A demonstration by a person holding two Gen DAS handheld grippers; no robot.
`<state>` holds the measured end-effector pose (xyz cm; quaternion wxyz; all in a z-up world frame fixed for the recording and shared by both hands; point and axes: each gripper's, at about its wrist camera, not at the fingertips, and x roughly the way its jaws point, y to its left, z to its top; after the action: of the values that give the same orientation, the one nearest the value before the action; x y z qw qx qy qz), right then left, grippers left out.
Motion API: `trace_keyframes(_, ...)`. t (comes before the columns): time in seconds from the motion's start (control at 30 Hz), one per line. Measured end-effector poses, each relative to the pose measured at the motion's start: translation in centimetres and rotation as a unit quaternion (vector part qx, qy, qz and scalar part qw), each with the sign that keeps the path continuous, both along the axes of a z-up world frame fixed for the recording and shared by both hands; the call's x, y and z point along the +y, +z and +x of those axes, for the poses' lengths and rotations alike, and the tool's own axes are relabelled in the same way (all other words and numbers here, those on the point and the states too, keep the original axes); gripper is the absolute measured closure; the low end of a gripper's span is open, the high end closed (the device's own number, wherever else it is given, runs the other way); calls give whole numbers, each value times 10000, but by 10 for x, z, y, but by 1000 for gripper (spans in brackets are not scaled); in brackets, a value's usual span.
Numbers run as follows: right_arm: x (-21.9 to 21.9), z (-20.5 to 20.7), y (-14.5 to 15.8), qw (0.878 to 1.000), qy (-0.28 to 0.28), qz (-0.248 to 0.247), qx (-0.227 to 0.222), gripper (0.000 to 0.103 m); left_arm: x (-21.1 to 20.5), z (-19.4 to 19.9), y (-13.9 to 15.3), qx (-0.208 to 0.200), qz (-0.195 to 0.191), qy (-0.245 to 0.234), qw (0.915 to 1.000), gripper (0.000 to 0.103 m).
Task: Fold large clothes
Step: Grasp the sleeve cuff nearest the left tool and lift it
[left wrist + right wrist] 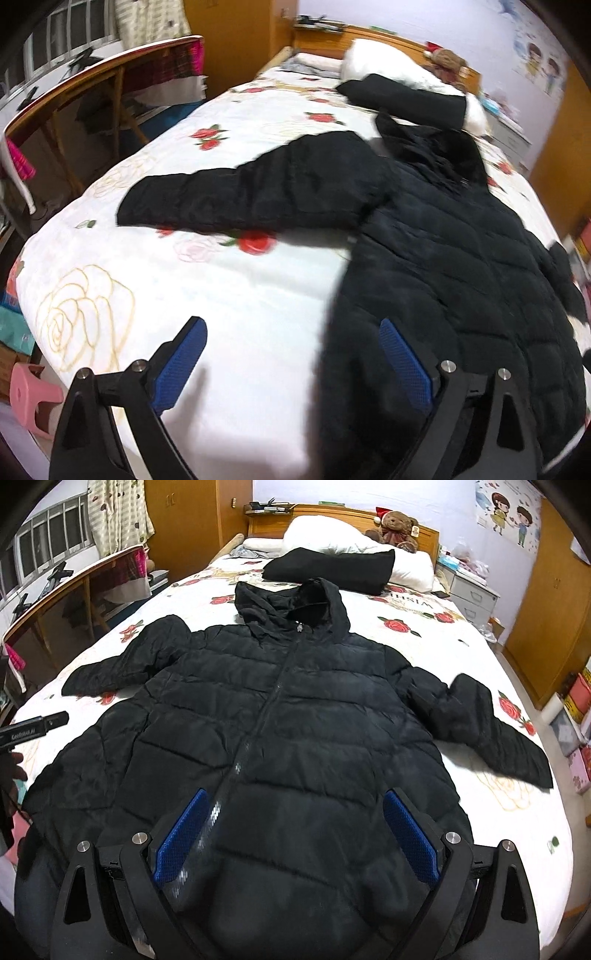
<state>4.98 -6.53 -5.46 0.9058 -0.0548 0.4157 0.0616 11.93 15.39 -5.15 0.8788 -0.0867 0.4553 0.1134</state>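
A large black hooded puffer jacket [295, 716] lies flat, front up and zipped, on the bed with both sleeves spread out. In the left wrist view the jacket [436, 258] fills the right side, its left sleeve [240, 195] stretched across the quilt. My left gripper [291, 332] is open and empty above the bed's near edge, beside the jacket's left hem. My right gripper [295, 805] is open and empty, above the jacket's lower front near the zipper. The left gripper's body also shows in the right wrist view [33, 725] at the far left.
The bed has a white quilt with roses [207, 288]. A folded black garment [332, 568], white pillows [332, 535] and a teddy bear [399, 528] lie at the head. A wooden desk [74, 110] stands left; drawers [472, 594] and boxes [580, 716] stand right.
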Motion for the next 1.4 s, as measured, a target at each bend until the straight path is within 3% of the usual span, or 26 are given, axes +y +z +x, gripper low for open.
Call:
trace_keyframes(0.2, 13, 25, -7, 9999, 29, -35, 99, 7, 42, 24, -18, 120, -134, 270, 9995, 7)
trace_keyframes(0.47, 23, 55, -14, 9996, -112, 12, 252, 7, 110, 55, -39, 142, -373, 988, 9943, 12)
trace_keyframes(0.8, 39, 86, -36, 9987, 141, 62, 485, 7, 173, 90, -78, 212, -750, 1703, 9823, 25)
trace_keyframes(1.03, 37, 98, -49, 9977, 78, 132, 655, 7, 206, 103, -97, 46, -1032, 2172, 9706, 31)
trace_keyframes(1.13, 33, 102, -53, 9975, 1, 114, 704, 7, 211, 109, -99, 9, -905, 2214, 9710, 48)
trace_keyframes(1.27, 26, 106, -57, 9968, -125, 104, 778, 8, 213, 116, -100, 12, -830, 2173, 9726, 85)
trace_keyframes(1.4, 22, 104, -55, 9971, -187, 17, 737, 11, 204, 119, -81, -99, -527, 2003, 9783, 96)
